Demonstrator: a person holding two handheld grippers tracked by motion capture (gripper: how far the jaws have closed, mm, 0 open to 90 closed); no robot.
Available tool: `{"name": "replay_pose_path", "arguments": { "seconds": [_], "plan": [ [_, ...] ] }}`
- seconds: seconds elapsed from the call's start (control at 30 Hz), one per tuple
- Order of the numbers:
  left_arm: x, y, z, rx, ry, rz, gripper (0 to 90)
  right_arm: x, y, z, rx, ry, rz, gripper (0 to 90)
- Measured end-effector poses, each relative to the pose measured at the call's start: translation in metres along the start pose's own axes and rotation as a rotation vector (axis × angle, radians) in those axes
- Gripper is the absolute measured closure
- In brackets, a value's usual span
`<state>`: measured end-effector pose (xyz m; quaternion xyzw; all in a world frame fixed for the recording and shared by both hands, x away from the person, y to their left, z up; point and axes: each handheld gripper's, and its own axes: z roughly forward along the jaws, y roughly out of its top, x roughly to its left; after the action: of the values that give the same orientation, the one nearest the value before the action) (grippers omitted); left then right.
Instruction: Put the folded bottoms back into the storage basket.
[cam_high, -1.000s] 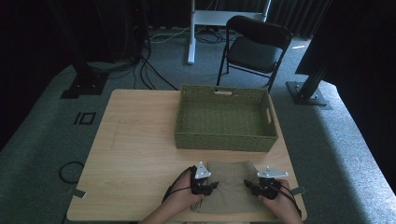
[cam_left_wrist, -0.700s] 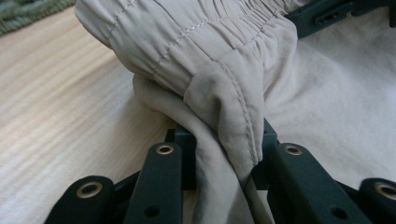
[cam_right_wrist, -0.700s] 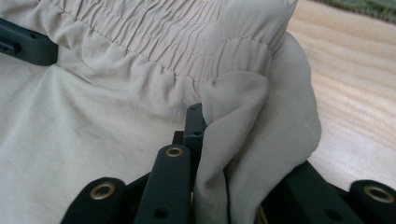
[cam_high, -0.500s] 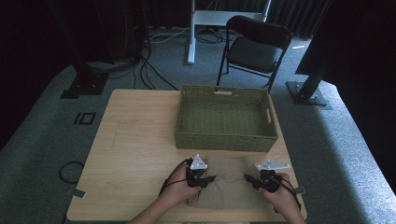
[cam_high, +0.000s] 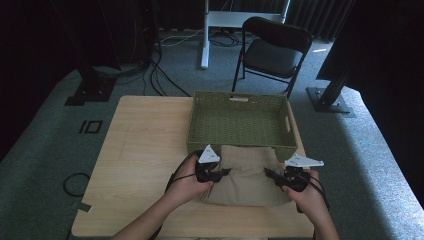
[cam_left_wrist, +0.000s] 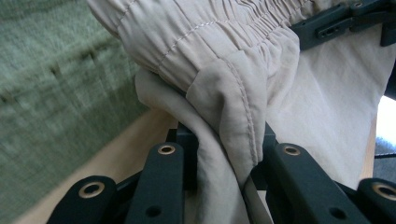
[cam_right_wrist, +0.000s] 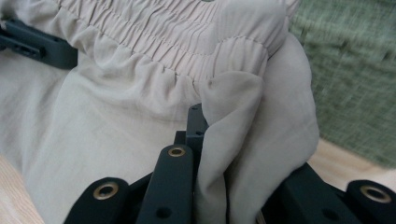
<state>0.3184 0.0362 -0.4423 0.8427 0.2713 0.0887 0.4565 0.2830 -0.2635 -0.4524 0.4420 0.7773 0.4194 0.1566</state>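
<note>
Wooden table (cam_high: 145, 150), green wicker basket (cam_high: 240, 122) at its far side: I've got the left gripper (cam_high: 220, 173) and right gripper (cam_high: 272, 176) both clamped on the beige shorts' (cam_high: 247, 175) elastic waistband, garment stretched crosswise just short of the basket's near wall.

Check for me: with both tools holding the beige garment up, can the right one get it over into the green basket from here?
Probably yes. The right tool and left tool grip the beige garment just at the green basket's near wall, and the basket looks empty.
</note>
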Motion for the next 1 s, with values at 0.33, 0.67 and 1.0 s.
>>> {"name": "replay_pose_path", "arguments": {
  "seconds": [0.33,0.67,1.0],
  "plan": [
    [0.012,0.034,-0.011,-0.042,0.009,0.028,74.8,-0.009,0.044,-0.018,-0.057,0.001,-0.017,79.0],
    [0.025,0.065,-0.018,-0.069,0.022,0.045,74.8,-0.019,0.075,-0.024,-0.101,-0.005,-0.009,79.0],
    [0.039,0.091,-0.023,-0.115,0.037,0.059,74.8,-0.026,0.102,-0.025,-0.128,-0.012,-0.007,79.1]
  ]
}}
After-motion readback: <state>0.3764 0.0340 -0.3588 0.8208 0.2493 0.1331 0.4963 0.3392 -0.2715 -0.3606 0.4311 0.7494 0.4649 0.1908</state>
